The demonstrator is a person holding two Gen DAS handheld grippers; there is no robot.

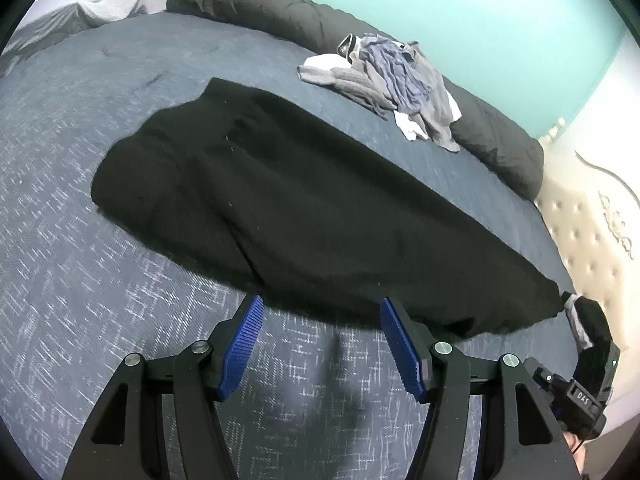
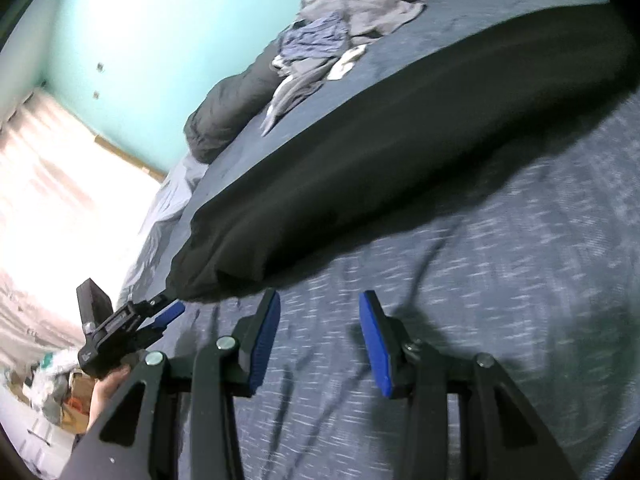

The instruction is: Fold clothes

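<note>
Garment: black garment [image 1: 304, 200] lies flat and long across the bed [image 1: 80, 280], near edge just ahead of both tongs.
Left tongs [image 1: 322, 344]: released, nothing between the pads, just short of the near edge.
Right tongs [image 2: 318, 340]: released and empty, over bare bedspread close to the garment's narrow end. This view is smeared, so the gap to the cloth is uncertain.
Pile: unfolded clothes [image 1: 400, 76] well apart, at the far side.
Risk 1: pads close on the bedspread along with the hem, because both are soft and the edge lies flat. The cover would lift too.
Risk 2: only the top layer is caught, so the fold drags the lower layer askew.
Risk 3: uneven grasp points on the two sides give a skewed fold.
Risk 4: black on dark blue hides the edge, so a pinch may miss.
</note>
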